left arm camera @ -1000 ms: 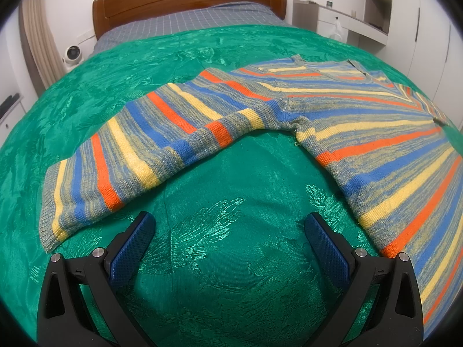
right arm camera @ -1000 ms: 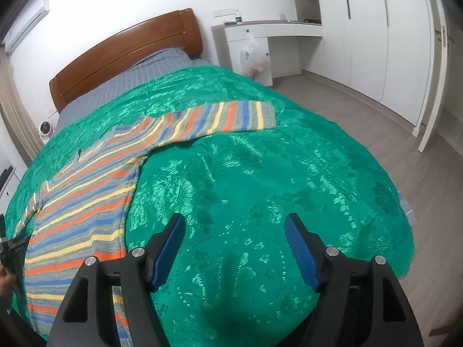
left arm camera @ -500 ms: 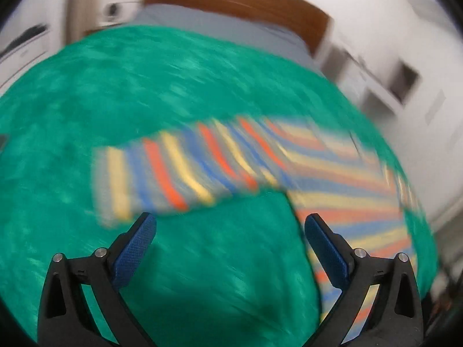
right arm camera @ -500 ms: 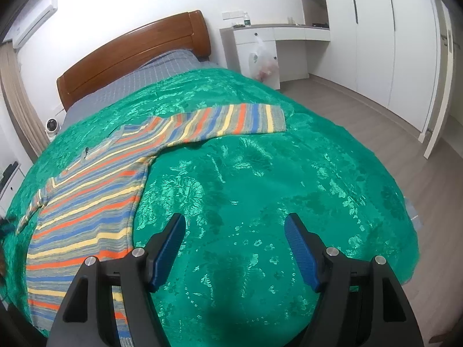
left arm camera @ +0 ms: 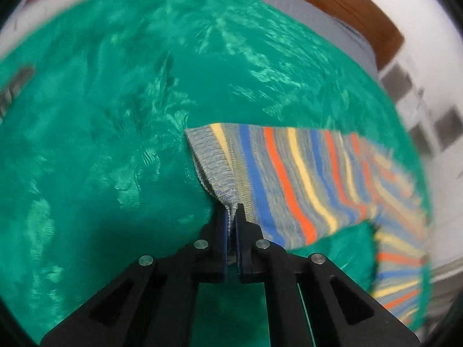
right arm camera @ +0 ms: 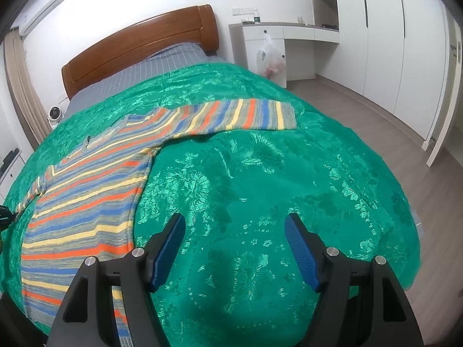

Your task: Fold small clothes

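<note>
A striped knit sweater (right arm camera: 86, 202) lies spread flat on the green bedspread (right arm camera: 260, 188) of a bed, its body toward the near left edge in the right wrist view and one sleeve (right arm camera: 240, 115) stretched out across the cover toward the wardrobe side; nothing rests on the sweater or on the cover around it. Behind the bed stand a wooden headboard (right arm camera: 139, 49), a grey checked sheet (right arm camera: 150, 69) at the pillow end, a small white fan (right arm camera: 55, 114) on the floor at the bed's left corner, and a white desk (right arm camera: 289, 33) with a plastic bag (right arm camera: 270, 60) hanging from it; white wardrobe doors (right arm camera: 405, 43) line the far wall.

The right gripper (right arm camera: 235, 248) hovers over bare bedspread just beside the sweater's body, its jaws spread with nothing between them.

The left wrist view, blurred, shows what the other view cannot: the left gripper (left arm camera: 231, 219) has its jaws pressed together, pinching the grey ribbed cuff (left arm camera: 214, 167) of the other sleeve, which is drawn up off the bedspread into a fold; the striped sleeve runs away to the right toward the body. Only the right wrist view takes in the whole garment and the room.
</note>
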Action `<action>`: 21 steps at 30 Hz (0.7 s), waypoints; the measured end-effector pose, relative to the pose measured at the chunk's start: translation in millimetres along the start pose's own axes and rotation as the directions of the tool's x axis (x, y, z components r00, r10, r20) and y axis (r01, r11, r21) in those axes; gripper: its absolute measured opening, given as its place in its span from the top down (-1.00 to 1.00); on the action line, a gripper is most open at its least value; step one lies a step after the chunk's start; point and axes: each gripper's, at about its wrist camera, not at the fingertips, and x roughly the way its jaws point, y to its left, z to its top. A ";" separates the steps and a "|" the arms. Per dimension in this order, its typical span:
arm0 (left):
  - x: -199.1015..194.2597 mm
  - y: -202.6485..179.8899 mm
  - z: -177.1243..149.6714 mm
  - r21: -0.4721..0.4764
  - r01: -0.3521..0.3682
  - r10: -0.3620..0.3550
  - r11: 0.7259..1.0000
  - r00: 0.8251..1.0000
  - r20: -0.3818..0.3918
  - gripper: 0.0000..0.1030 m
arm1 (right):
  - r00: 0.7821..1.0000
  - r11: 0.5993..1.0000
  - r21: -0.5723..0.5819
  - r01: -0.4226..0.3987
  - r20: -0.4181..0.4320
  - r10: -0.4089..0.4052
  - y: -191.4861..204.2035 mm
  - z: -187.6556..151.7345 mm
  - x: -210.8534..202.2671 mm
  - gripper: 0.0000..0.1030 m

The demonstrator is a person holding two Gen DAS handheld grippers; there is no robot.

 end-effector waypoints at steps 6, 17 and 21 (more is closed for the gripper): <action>-1.4 24.7 -16.6 -0.136 -0.058 0.058 0.989 0.998 -0.002 0.98 | 1.000 1.000 0.028 -0.003 0.011 0.002 -6.7 -0.1 -1.6 -0.37; -54.6 2.9 -45.7 -0.041 -0.032 0.034 0.999 0.998 0.053 0.00 | 0.993 0.992 0.070 -0.105 -0.050 0.109 -16.8 5.2 -7.4 -0.37; -96.7 -43.0 -117.2 0.181 0.170 -0.161 0.969 0.985 -0.064 -0.18 | 0.940 0.964 -0.020 -0.267 -0.226 0.255 2.8 -1.9 -12.4 -0.37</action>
